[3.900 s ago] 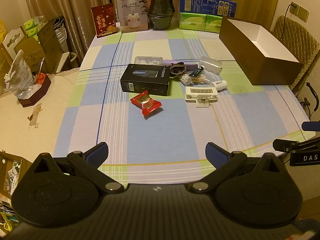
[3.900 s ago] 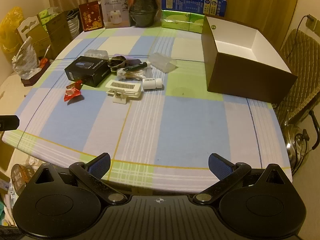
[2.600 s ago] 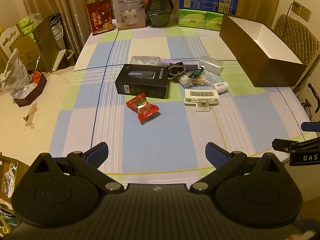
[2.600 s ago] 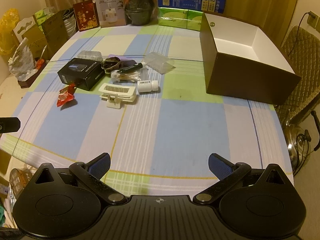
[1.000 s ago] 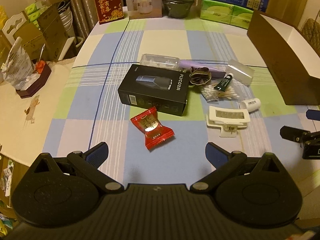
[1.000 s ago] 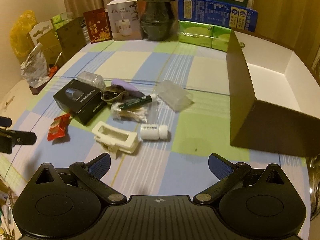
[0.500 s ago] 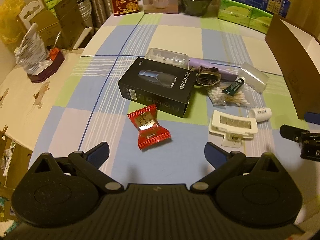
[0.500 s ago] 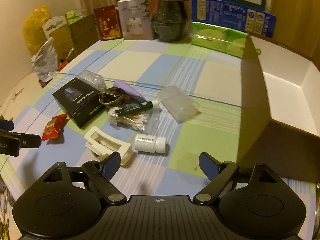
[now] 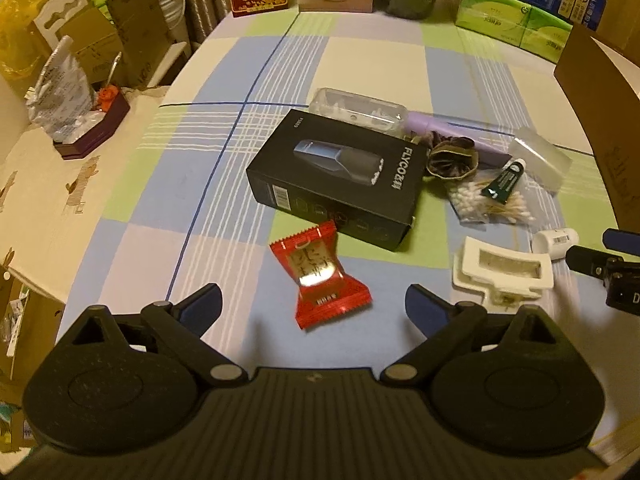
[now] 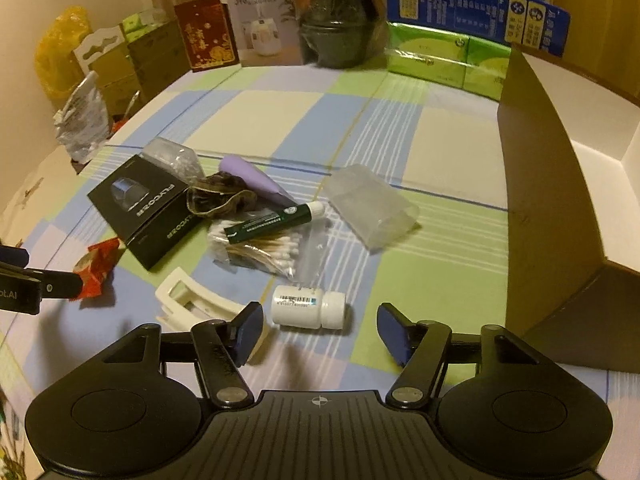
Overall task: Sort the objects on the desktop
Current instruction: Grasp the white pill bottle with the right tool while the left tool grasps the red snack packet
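right wrist view: the right gripper (image 10: 320,334) has dropped in close over the white bottle (image 10: 308,307), which lies on its side on the tabletop (image 10: 432,272) at 12 o'clock just past the fingertips. its jaws have just been closing but the pads aren't on the bottle yet, so still open and holding nothing. the brown box (image 10: 560,216) sits at 2 o'clock, probably where stuff goes. left wrist view: the left gripper (image 9: 314,308) has also moved in, jaws wide with nothing held, and the red candy (image 9: 318,278) lies right at 12 o'clock between the tips. looks like both grabs are about to happen.
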A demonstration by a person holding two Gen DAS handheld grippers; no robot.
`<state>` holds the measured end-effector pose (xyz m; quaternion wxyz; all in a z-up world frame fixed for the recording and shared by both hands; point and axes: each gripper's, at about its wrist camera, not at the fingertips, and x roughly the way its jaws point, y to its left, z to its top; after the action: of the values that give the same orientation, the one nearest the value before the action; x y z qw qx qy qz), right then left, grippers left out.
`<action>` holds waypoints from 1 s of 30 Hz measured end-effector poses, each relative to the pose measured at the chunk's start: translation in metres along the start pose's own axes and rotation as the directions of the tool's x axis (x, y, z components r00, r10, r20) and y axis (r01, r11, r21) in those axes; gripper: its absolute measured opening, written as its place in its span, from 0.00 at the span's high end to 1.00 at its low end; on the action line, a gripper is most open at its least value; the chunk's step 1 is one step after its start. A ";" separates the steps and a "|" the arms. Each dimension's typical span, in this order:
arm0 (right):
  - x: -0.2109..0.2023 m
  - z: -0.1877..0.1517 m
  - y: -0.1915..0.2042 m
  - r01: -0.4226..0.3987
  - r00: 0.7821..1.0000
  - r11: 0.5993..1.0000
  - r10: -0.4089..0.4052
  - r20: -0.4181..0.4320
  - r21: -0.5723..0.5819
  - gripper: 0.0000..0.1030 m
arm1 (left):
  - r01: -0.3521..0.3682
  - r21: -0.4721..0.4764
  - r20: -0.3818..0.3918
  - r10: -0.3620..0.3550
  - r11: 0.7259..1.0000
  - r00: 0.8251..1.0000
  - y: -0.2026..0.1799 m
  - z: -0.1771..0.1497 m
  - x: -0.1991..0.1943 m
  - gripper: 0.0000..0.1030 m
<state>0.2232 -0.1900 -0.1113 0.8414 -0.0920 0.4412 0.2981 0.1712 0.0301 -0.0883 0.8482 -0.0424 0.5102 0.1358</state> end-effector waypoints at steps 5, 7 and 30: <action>0.014 0.004 0.005 0.022 1.000 1.000 -0.022 -0.022 0.007 0.41 | 0.015 0.021 -0.007 -0.015 1.000 1.000 0.007 0.008 0.008 0.06; 0.018 0.005 0.008 0.035 0.999 0.999 -0.035 -0.026 0.000 0.42 | 0.016 0.023 -0.011 -0.016 1.000 1.000 0.009 0.009 0.012 0.06; 0.024 0.001 -0.018 0.088 0.994 0.996 -0.086 -0.061 0.026 0.57 | 0.006 -0.005 -0.061 -0.006 1.000 0.998 0.016 0.017 0.043 0.13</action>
<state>0.2444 -0.1939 -0.1314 0.8413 -0.1082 0.4659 0.2520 0.2002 0.0566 -0.1169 0.8326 -0.0500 0.5353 0.1333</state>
